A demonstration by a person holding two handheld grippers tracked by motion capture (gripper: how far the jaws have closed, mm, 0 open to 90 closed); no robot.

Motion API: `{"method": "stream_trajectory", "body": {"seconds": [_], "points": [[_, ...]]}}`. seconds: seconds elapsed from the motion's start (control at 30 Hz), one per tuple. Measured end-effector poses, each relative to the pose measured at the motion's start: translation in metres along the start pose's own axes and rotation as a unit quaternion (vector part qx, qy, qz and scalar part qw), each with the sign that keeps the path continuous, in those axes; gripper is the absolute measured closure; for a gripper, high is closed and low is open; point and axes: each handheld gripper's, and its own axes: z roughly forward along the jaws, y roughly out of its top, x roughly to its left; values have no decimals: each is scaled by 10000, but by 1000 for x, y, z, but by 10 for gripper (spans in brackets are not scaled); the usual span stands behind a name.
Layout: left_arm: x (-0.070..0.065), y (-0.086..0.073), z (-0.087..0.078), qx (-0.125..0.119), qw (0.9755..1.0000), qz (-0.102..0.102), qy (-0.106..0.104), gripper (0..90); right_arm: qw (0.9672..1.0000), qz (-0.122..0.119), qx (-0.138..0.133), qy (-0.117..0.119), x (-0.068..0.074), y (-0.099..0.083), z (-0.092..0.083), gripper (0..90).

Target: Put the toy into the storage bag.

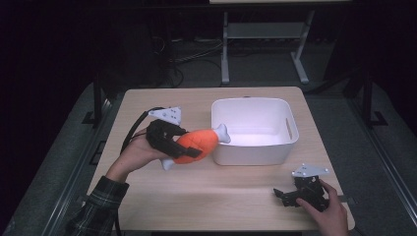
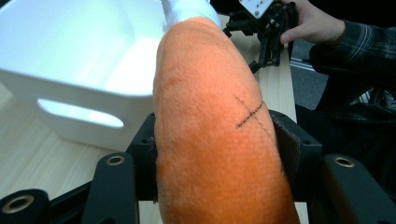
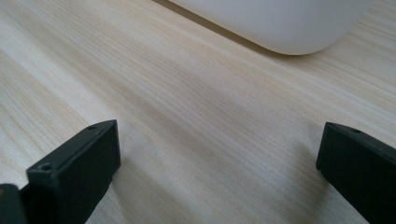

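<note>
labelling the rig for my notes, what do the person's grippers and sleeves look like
Both grippers, left gripper and right gripper, are black, blocky and two-jawed, each topped by a grey three-cornered plate with small holes. A black cable trails from the left one. The sleeve is dark plaid.

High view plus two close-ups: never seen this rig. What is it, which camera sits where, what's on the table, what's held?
No robot here: a person holds a two-jaw gripper in each hand. The high view looks down from above the person's side of the wooden table. The other two cameras ride on the grippers and look along their black jaws. On the table stands a white bin. The left gripper is clamped on an orange plush drumstick, held beside the bin's near-left corner. The right gripper sits low at the table's near right, jaws open, holding nothing.
</note>
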Motion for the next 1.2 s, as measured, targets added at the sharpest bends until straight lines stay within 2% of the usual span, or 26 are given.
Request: {"method": "stream_trajectory", "body": {"seconds": [0.27,0.6,1.2], "points": [[4,19,5,7,9999,128,-60,437,10000,0,0,0,0,0,0,0],[11,45,11,63,9990,402,-177,437,10000,1,0,0,0,0,0,0],[32,87,38,249,9964,756,-292,437,10000,19,14,7,0,0,0,0]]}}
